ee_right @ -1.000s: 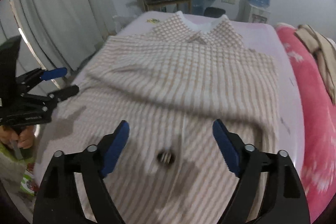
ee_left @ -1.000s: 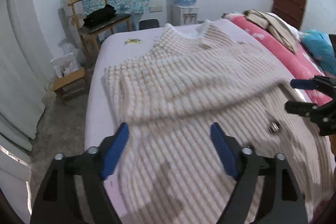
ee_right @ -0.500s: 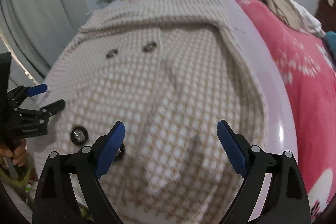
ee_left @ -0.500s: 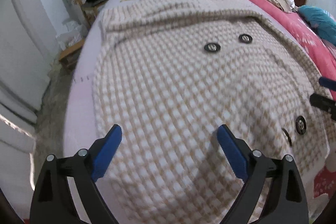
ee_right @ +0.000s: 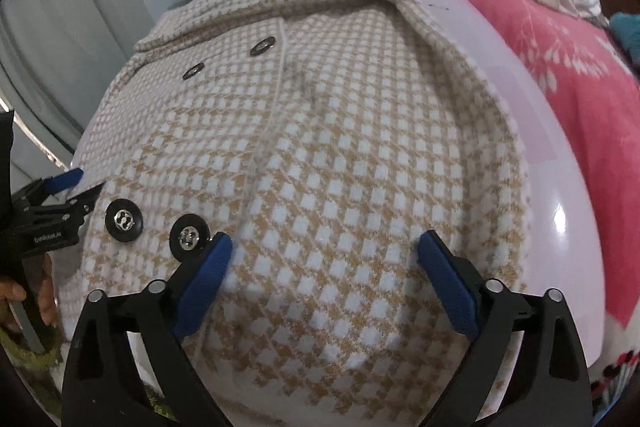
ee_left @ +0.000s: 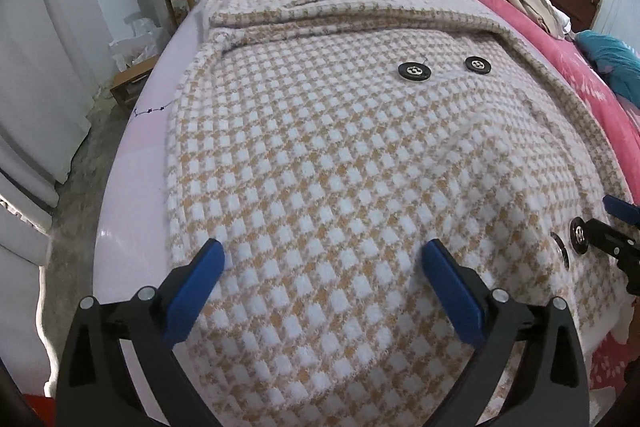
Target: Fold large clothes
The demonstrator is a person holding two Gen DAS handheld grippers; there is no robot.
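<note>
Coat (ee_left: 340, 155) lies spread front-up across the bed (ee_left: 132, 187), collar toward the far edge, hem hanging over the near edge under both tools. Left tool (ee_left: 322, 267) and right tool (ee_right: 322, 251) have just been opening; both stand spread wide above the cloth, pinching nothing. Risk, as I judge it: the thick weave may bunch, so a tool closing here could catch only the top layer, or both layers unevenly, and the fold would skew. The right tool's inner finger (ee_right: 204, 279) sits just beside a button (ee_right: 189, 237); closing on it could make the grip slip. The hem over the near edge could also drag the coat off the bed.
</note>
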